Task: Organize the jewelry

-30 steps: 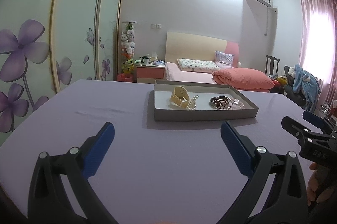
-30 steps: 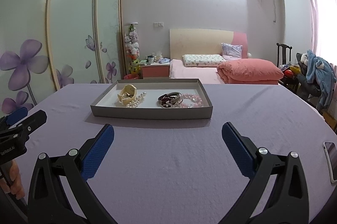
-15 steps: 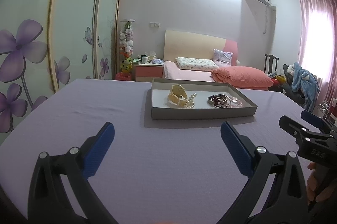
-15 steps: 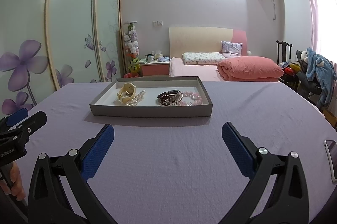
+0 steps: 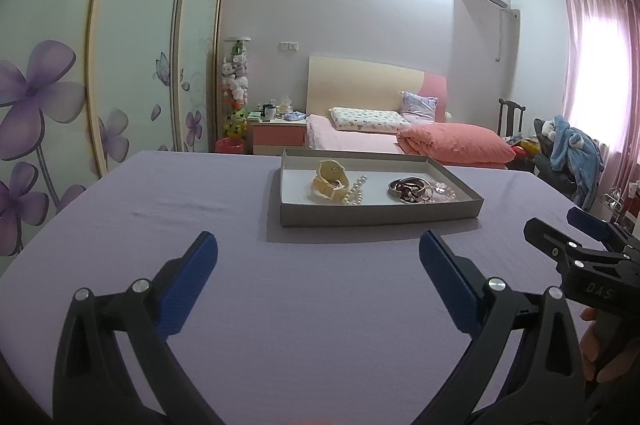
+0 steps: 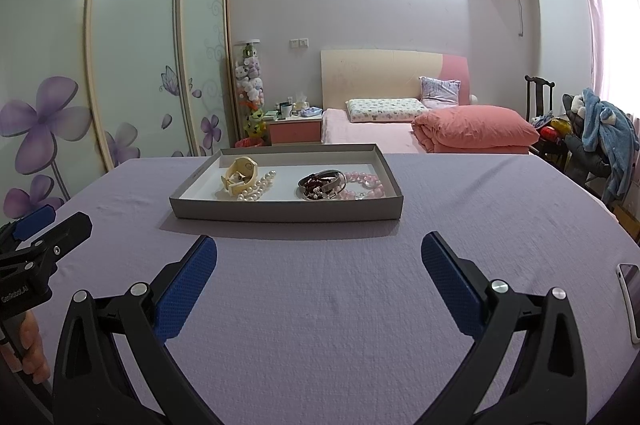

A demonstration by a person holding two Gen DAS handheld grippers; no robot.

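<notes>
Right wrist view: right gripper (image 6: 319, 257) has its jaws wide apart and empty above the purple tablecloth (image 6: 320, 305), well short of the tray (image 6: 286, 213) at 12 o'clock.
Left wrist view: left gripper (image 5: 318, 257) has its jaws apart too, holding nothing; the tray sits toward 1 o'clock.
Jewelry: all inside the tray: cream watch (image 6: 241, 173) touching the pearl strand (image 6: 258, 187); metal bangle (image 6: 326, 181) overlapping the dark bead bracelet (image 6: 312, 185) and pink beads (image 6: 366, 183).
Tangle risk: lifting one piece may drag its neighbour; whether they are actually hooked together is unclear from here.
Tray risk: a low approach could shove the light tray.
Phone (image 6: 630, 299): at 3 o'clock, near the table's edge; a sideways sweep might knock it.
</notes>
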